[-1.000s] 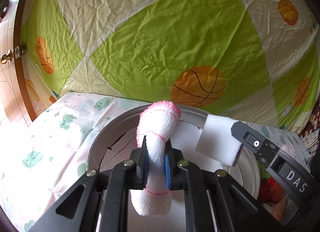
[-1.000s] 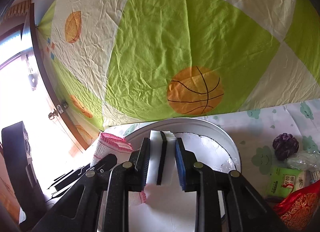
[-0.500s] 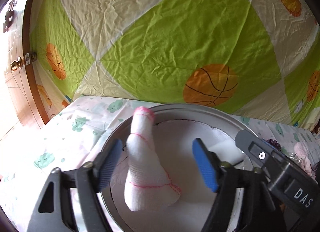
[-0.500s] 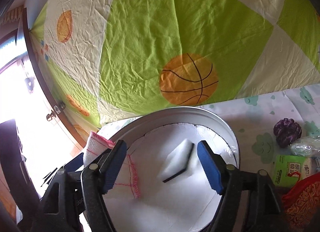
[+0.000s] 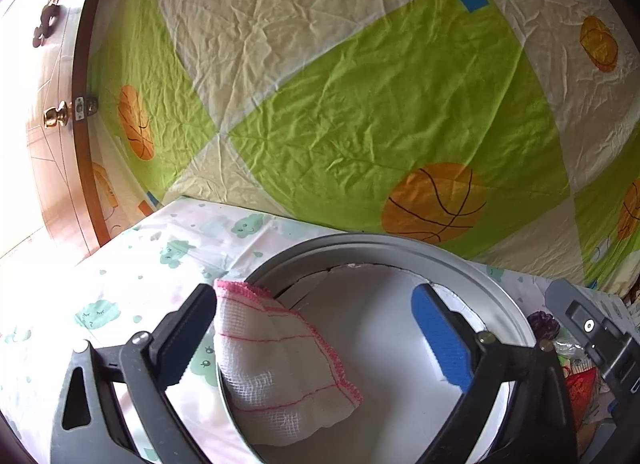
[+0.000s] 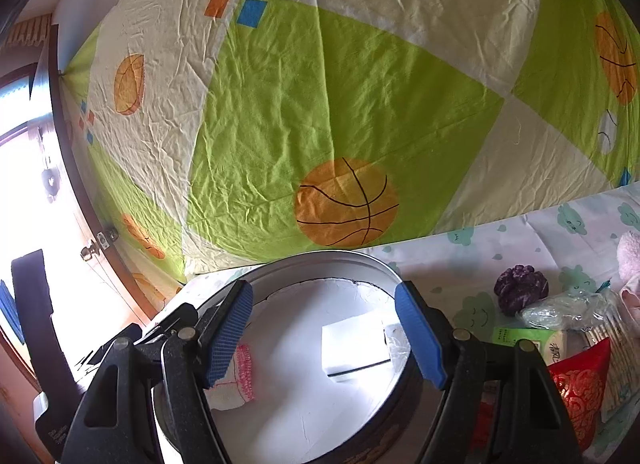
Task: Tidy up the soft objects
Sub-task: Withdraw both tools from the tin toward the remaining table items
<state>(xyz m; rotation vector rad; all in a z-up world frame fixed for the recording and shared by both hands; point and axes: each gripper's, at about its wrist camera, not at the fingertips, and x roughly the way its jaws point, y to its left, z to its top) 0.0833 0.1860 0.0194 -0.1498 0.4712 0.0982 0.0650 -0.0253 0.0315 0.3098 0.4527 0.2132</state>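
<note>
A white cloth with pink edging (image 5: 276, 368) lies slumped over the left rim of a round metal tin (image 5: 360, 242) lined in white. My left gripper (image 5: 312, 296) straddles it; its jaws are opening and the pads stand clear of the cloth. In the right wrist view a white sponge block (image 6: 356, 348) with a dark underside lies flat inside the tin (image 6: 340, 256). My right gripper (image 6: 324, 292) hovers over it, open, with the pads well apart from the sponge. The cloth (image 6: 240, 372) shows behind its left finger.
The tin sits on a cloud-print tablecloth (image 5: 120, 264). To its right lie a purple ball (image 6: 520, 290), a clear plastic bag (image 6: 568, 310), a green packet (image 6: 524, 340), a red pouch (image 6: 580, 384) and a pink soft item (image 6: 630, 260). A basketball-print sheet (image 6: 320, 104) hangs behind; a wooden door (image 5: 56, 116) stands left.
Both grippers opened and let go. The cloth dropped from the left jaws onto the tin's left rim; the sponge fell from the right jaws and now lies flat in the tin.
</note>
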